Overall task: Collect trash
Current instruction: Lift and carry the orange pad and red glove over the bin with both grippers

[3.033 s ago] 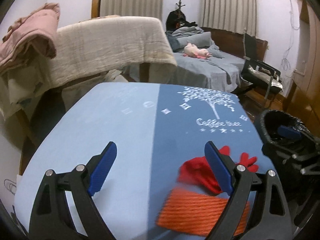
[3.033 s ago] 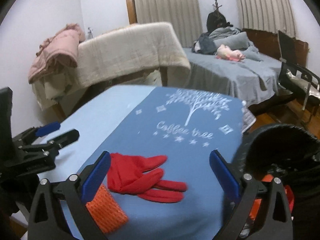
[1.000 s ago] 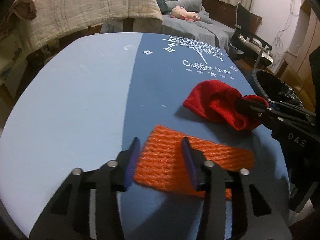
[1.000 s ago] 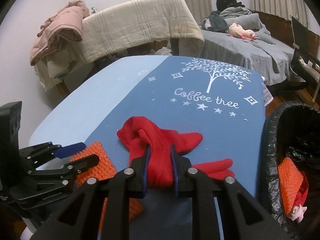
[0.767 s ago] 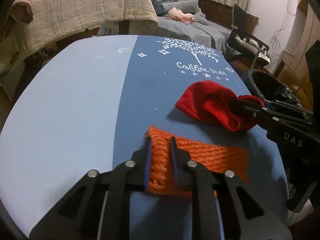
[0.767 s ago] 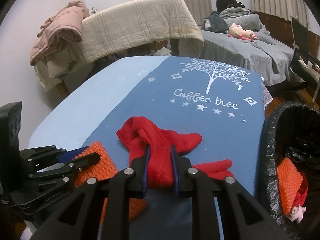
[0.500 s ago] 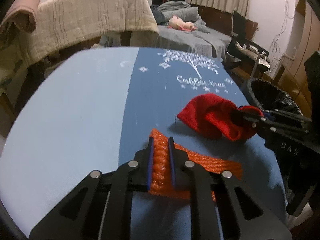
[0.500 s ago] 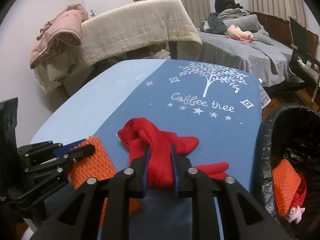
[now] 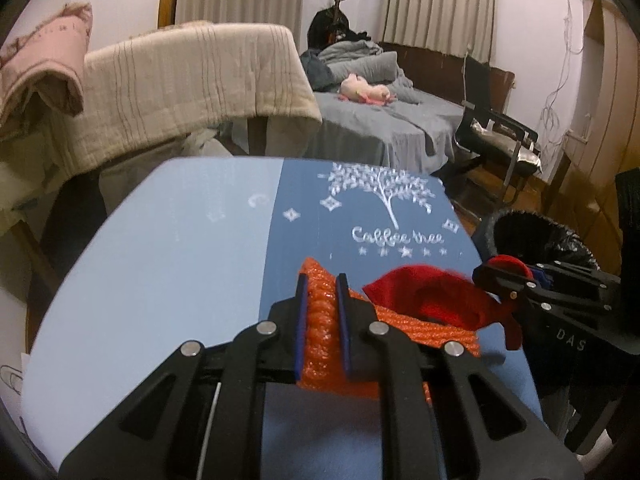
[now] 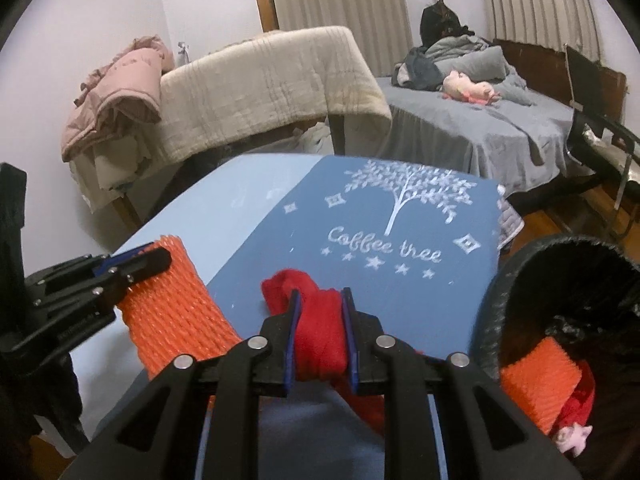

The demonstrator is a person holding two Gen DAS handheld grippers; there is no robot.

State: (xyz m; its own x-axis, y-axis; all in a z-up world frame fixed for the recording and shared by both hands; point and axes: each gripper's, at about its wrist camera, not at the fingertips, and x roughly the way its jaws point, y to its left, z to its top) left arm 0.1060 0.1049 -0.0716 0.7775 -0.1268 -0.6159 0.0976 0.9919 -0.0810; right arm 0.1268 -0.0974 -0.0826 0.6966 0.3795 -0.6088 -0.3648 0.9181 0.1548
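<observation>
My left gripper (image 9: 322, 280) is shut on an orange foam net sleeve (image 9: 320, 322), lifted off the blue table (image 9: 168, 264) with its far end hanging low; from the right wrist view the sleeve (image 10: 176, 312) droops from the left gripper (image 10: 156, 258). My right gripper (image 10: 320, 300) is shut on a bunched red glove (image 10: 318, 328), held above the table (image 10: 400, 300). In the left wrist view the glove (image 9: 432, 298) hangs from the right gripper (image 9: 486, 276) just right of the sleeve.
A black-lined trash bin (image 10: 520, 276) stands at the table's right edge, holding an orange net (image 10: 536, 380), something red and a small pink toy (image 10: 572, 438). Behind the table are a blanket-draped rack (image 10: 272, 80), a bed (image 10: 500, 128) and a chair (image 9: 500, 136).
The left gripper closed on the orange sleeve and raised it off the table. The right gripper, gripping the red glove throughout, also rose, so both items now hang clear of the surface.
</observation>
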